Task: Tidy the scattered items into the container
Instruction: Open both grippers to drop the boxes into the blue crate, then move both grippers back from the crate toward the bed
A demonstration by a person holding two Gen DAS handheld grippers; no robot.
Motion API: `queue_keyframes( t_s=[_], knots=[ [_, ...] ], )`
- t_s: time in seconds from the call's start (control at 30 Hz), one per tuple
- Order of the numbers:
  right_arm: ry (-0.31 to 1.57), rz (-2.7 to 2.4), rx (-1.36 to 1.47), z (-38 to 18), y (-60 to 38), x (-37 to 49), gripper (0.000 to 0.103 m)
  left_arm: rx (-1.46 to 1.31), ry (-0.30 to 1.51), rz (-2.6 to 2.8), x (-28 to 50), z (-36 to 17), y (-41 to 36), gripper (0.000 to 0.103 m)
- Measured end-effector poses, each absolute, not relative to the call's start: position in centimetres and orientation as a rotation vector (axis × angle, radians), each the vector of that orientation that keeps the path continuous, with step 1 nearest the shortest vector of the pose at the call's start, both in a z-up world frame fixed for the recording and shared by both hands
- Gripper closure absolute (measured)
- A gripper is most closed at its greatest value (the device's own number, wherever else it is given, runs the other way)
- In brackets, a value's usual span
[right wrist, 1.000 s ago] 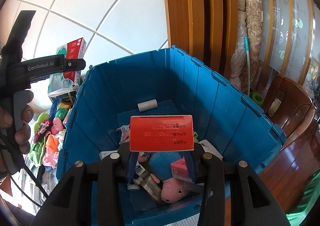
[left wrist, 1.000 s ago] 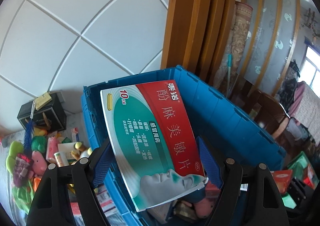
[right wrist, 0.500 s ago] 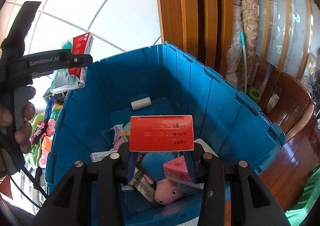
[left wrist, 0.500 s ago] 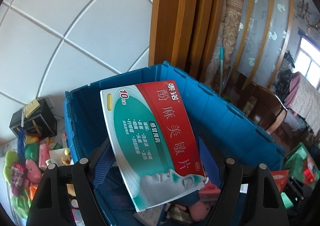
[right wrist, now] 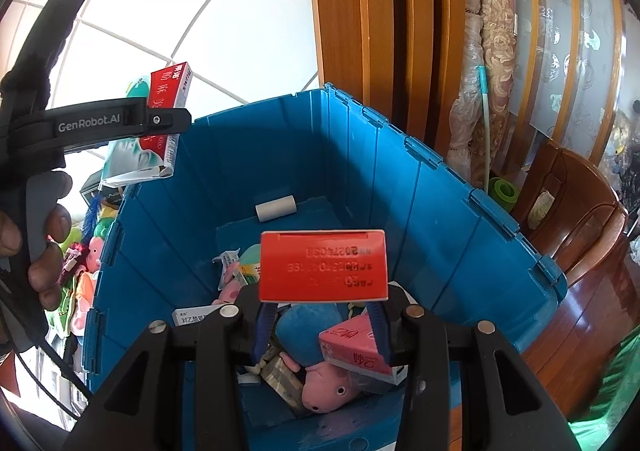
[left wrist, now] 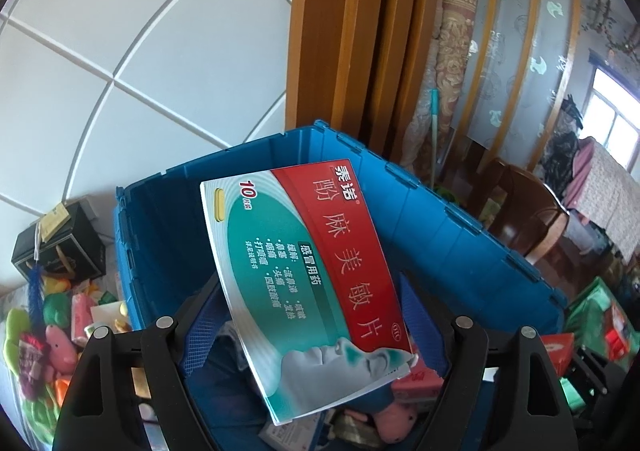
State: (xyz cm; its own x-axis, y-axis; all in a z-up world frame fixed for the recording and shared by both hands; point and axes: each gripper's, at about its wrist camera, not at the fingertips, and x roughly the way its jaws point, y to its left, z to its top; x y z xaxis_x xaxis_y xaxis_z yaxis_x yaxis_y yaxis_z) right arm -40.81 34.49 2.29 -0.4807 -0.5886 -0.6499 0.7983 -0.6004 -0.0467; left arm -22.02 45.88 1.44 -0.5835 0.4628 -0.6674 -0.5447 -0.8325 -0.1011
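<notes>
The green-red box (left wrist: 304,283), light stiff cardboard that dents if squeezed, hangs tilted over the blue bin (left wrist: 452,219) near its left wall. The left gripper (left wrist: 308,315) is opening, its pads apparently already off the box's side edges. The right gripper (right wrist: 322,327) clamps a small red box (right wrist: 323,265) above the bin's middle.
</notes>
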Motion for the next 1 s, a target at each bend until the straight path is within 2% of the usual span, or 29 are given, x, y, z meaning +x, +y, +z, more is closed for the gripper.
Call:
queue_keyframes(
  t_s=[0.03, 0.07, 0.1, 0.13, 0.17, 1.0],
  knots=[
    [0.446, -2.125, 0.755, 2.2, 34.3, -40.8, 0.059, -0.963, 0.155, 2.365, -22.1, 1.3, 46.0, 0.007],
    [0.447, -2.138, 0.750, 2.3, 34.3, -40.9, 0.041, -0.963, 0.154, 2.365, -22.0, 1.2, 46.1, 0.000],
    [0.442, -2.146, 0.744, 2.3, 34.4, -40.9, 0.028, -0.958, 0.151, 2.366, -22.0, 1.2, 46.1, 0.001],
    [0.435, -2.151, 0.736, 2.4, 34.4, -40.9, 0.008, -0.962, 0.152, 2.360, -22.0, 1.1, 46.1, 0.001],
    [0.429, -2.155, 0.727, 2.5, 34.5, -40.9, 0.003, -0.966, 0.150, 2.354, -22.0, 1.1, 46.1, 0.001],
    [0.476, -2.106, 0.703, 2.4, 33.0, -37.0, 0.003, -1.027, 0.088, 2.366, -19.8, -0.5, 41.2, 0.001]
  ],
)
